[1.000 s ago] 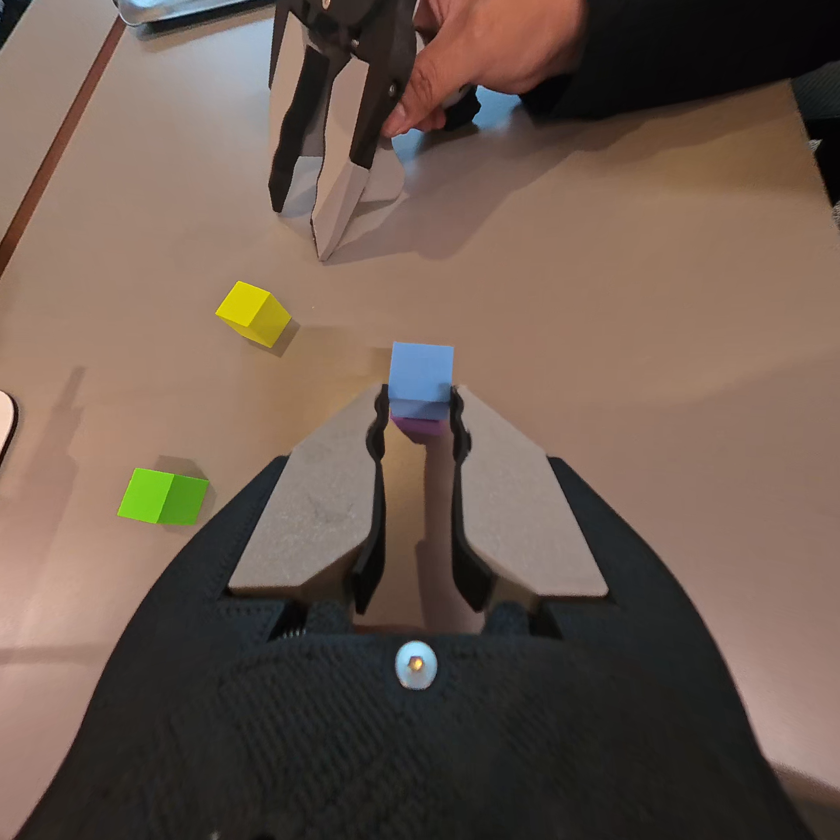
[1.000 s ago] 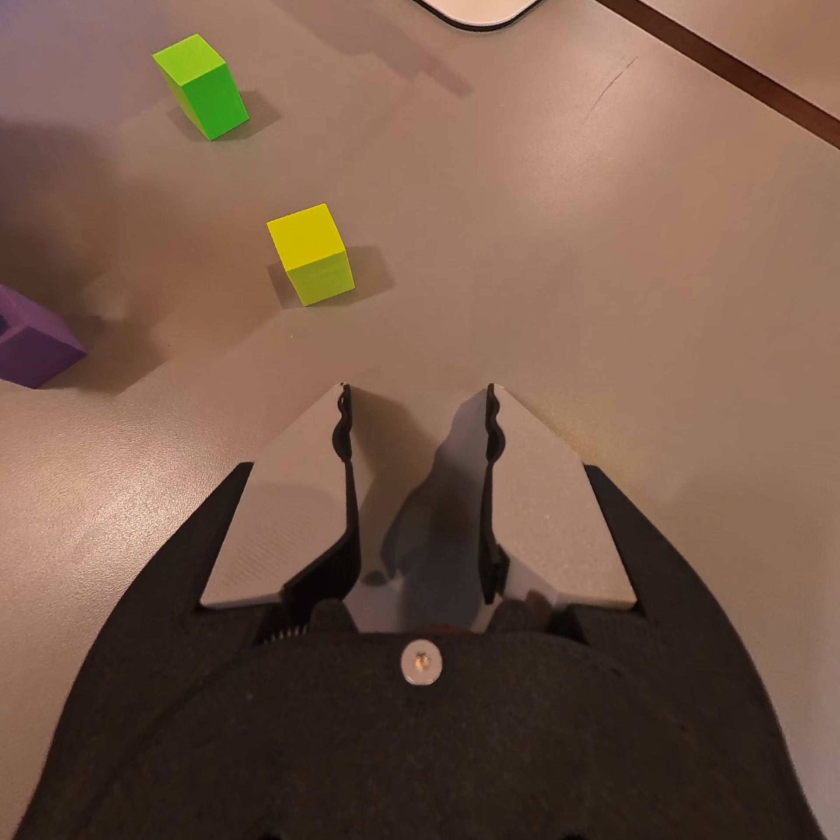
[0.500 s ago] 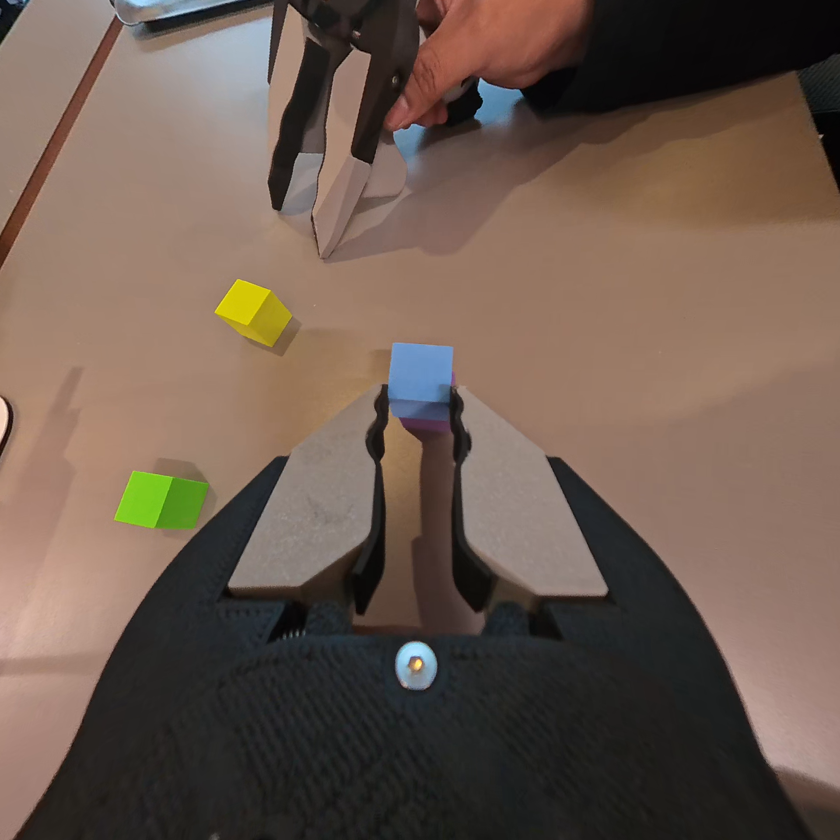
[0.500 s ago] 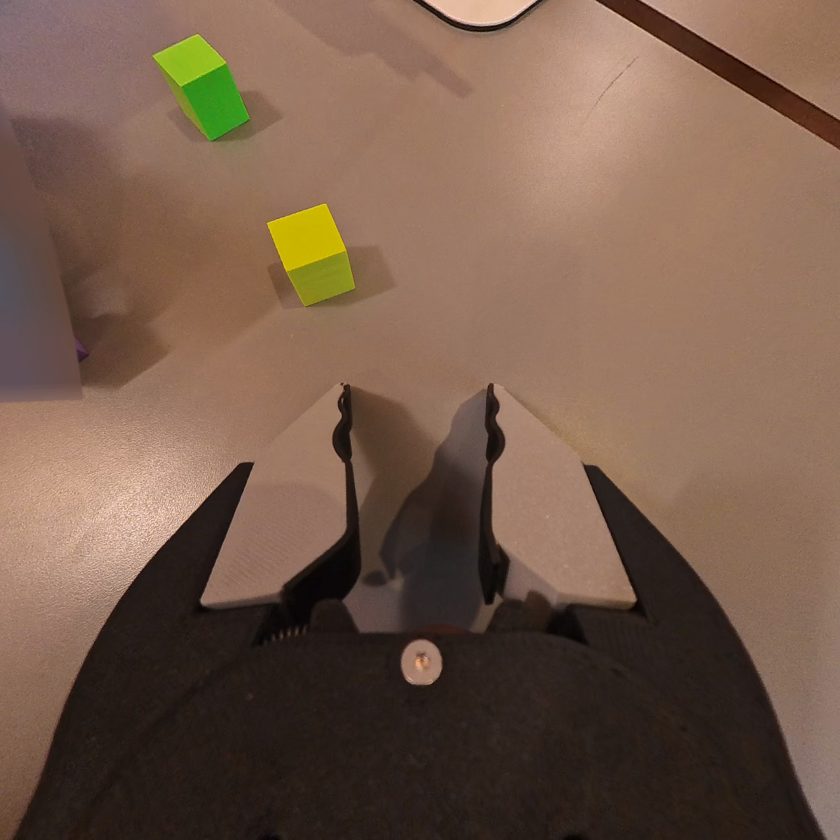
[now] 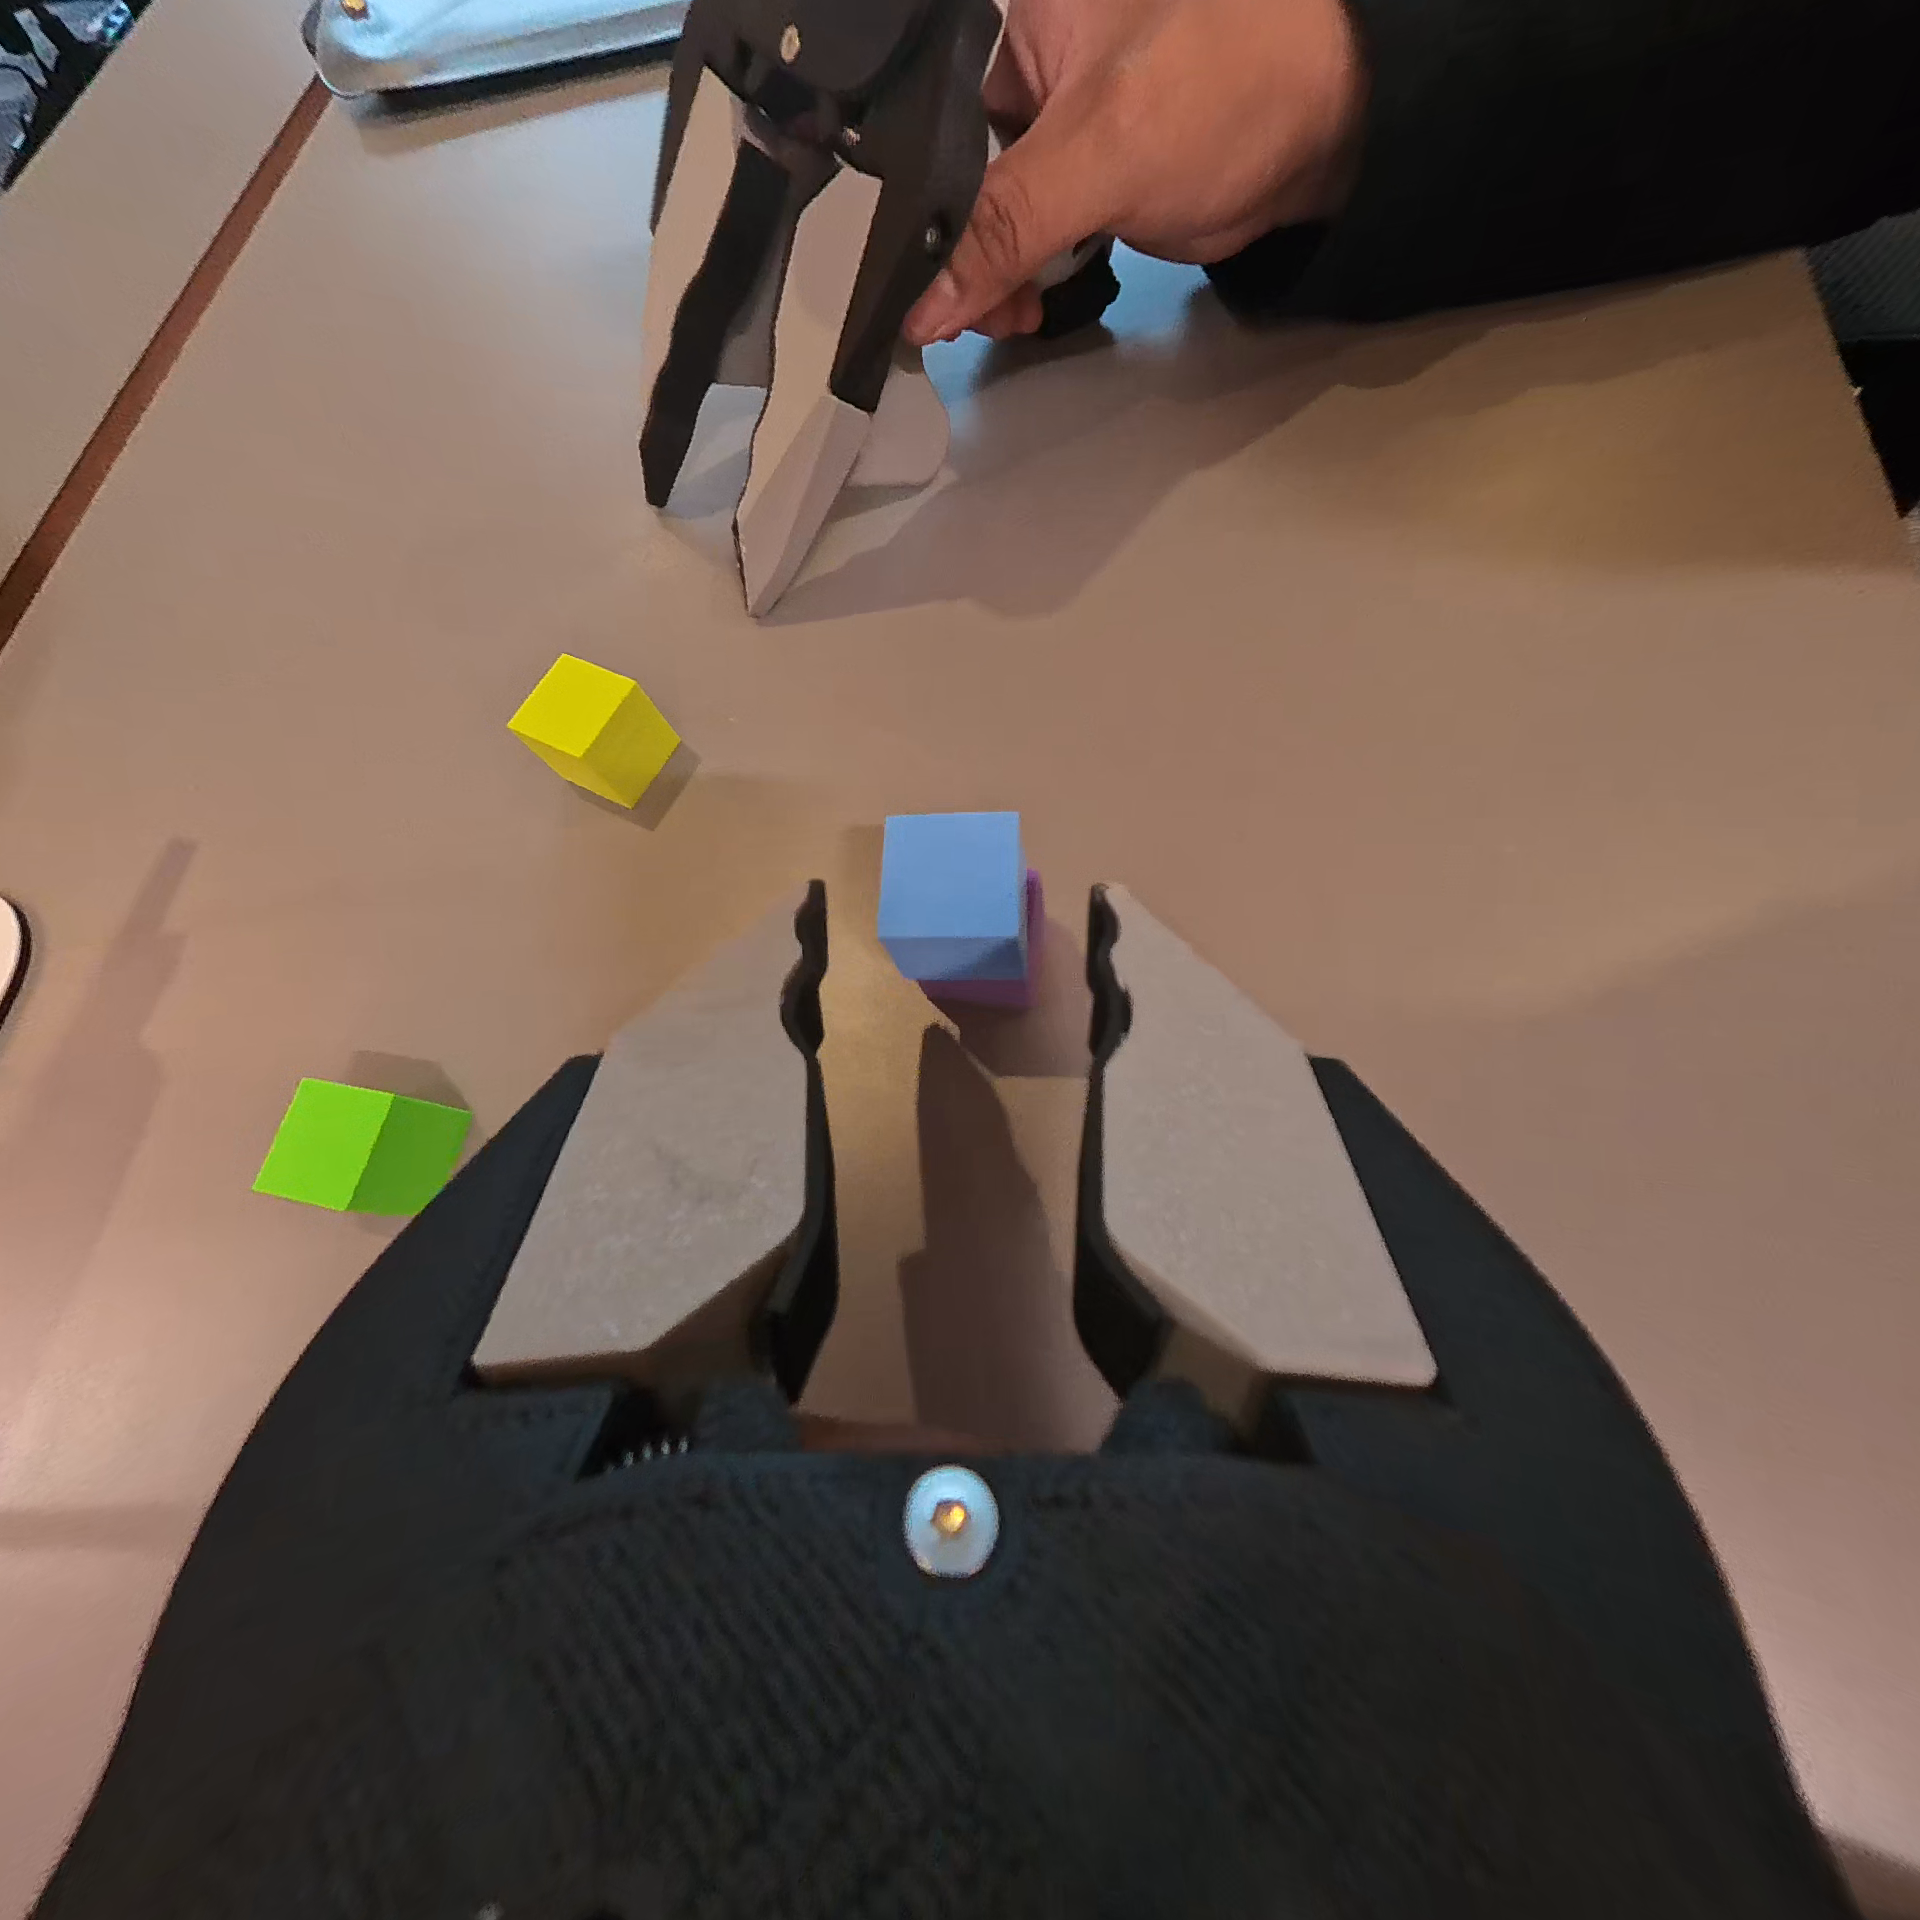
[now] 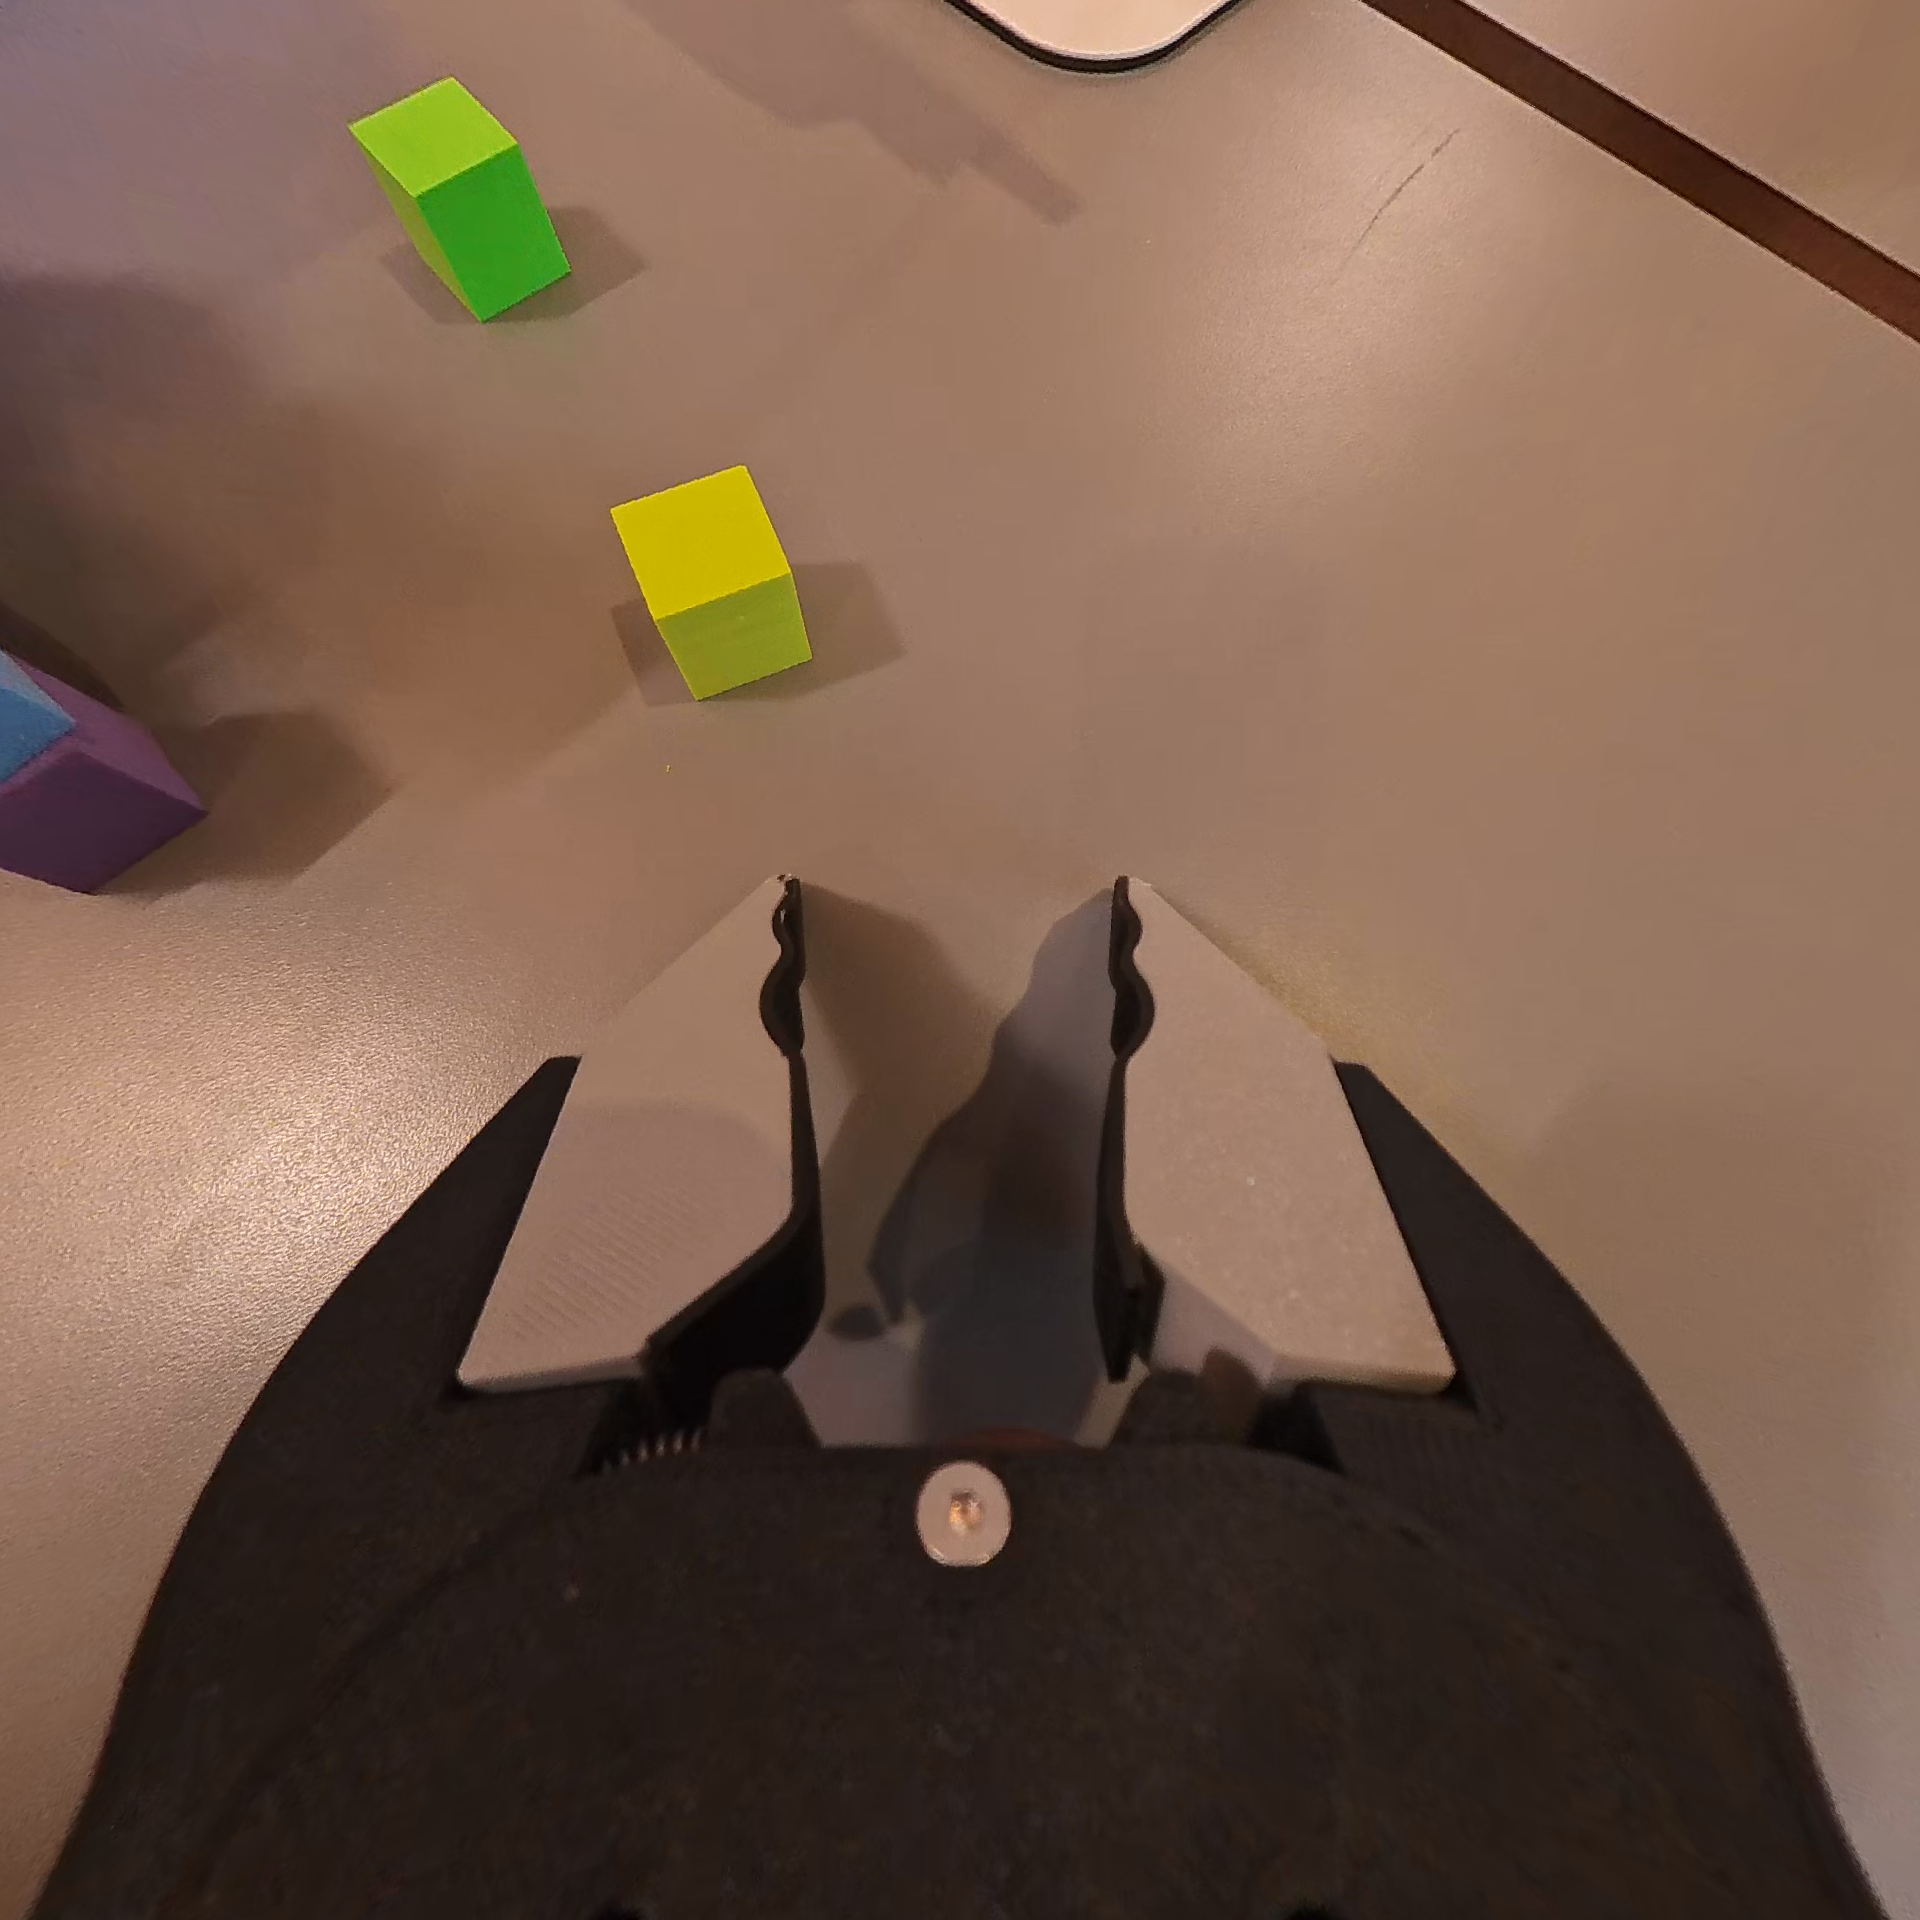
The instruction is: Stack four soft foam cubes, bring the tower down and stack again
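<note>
1. Left gripper [image 5: 951, 925], jaws apart, straddles the blue cube [image 5: 948, 894] resting on the purple cube [image 5: 997, 982], judged freshly placed.
2. Right gripper [image 6: 951, 914], spread and empty, waits; yellow cube [image 6: 717, 582] at its eleven o'clock, green cube [image 6: 457, 197] beyond.

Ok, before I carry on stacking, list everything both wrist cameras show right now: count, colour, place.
blue cube: 1, blue, on top of the purple cube, between the left gripper's open fingers
purple cube: 1, purple, on the table under the blue cube
yellow cube: 1, yellow, alone on the table between the stack and the right gripper
green cube: 1, green, alone on the table beside the left gripper's body
table: 1, grey-brown, dark strip along one edge
flat light object: 1, pale with dark rim, at the table's far side, cut off
silver object: 1, silvery, at the table edge, cut off
left gripper: 1, black and grey, open around the stack
right gripper: 1, black and grey, open, empty, tips down near the table
hand: 1, dark sleeve, holding the right gripper
</note>
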Demonstrator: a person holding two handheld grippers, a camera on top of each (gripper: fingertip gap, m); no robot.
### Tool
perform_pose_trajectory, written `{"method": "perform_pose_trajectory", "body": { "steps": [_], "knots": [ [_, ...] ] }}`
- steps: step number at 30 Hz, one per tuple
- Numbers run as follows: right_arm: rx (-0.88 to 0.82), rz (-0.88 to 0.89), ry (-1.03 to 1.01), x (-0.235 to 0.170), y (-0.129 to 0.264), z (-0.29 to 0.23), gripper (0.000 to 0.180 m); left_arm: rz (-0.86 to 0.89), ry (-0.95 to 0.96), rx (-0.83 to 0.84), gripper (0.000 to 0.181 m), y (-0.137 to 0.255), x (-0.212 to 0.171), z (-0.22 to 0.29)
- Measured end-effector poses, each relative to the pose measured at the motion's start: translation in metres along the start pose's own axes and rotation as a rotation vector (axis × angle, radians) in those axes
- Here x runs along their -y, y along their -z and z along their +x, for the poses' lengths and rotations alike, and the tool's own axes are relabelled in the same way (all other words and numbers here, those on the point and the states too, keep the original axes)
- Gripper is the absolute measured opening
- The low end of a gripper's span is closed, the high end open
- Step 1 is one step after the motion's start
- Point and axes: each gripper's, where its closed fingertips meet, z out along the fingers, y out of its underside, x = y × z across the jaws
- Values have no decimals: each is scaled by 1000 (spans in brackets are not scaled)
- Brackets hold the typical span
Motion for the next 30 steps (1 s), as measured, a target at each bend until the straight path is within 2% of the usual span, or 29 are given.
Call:
{"method": "perform_pose_trajectory", "body": {
  "steps": [6, 11, 15, 21, 22, 23, 24, 27, 30],
  "knots": [
    [10, 17, 6, 3, 0, -3, 57, 64, 28, 40, 51, 15, 8, -10],
    [190, 172, 37, 34, 5, -32, 65, 172, 123, 91, 51, 28, 22, -27],
    [265, 166, 99, 42, -5, -42, 65, 198, 199, 135, 50, 33, 22, -41],
    [249, 98, 171, 48, -29, -48, 51, 159, 261, 199, 49, 30, 11, -56],
    [244, 88, 173, 49, -32, -47, 46, 157, 269, 200, 49, 30, 10, -57],
    [249, 80, 173, 50, -35, -47, 30, 156, 273, 201, 49, 30, 9, -57],
    [268, 73, 179, 49, -36, -50, 25, 155, 275, 207, 49, 30, 8, -58],
    [310, 103, 184, 52, -29, -58, 25, 152, 274, 214, 48, 31, 8, -59],
    [481, 211, 99, 67, -4, -79, 25, 156, 262, 206, 48, 30, 12, -56]
  ]
}}
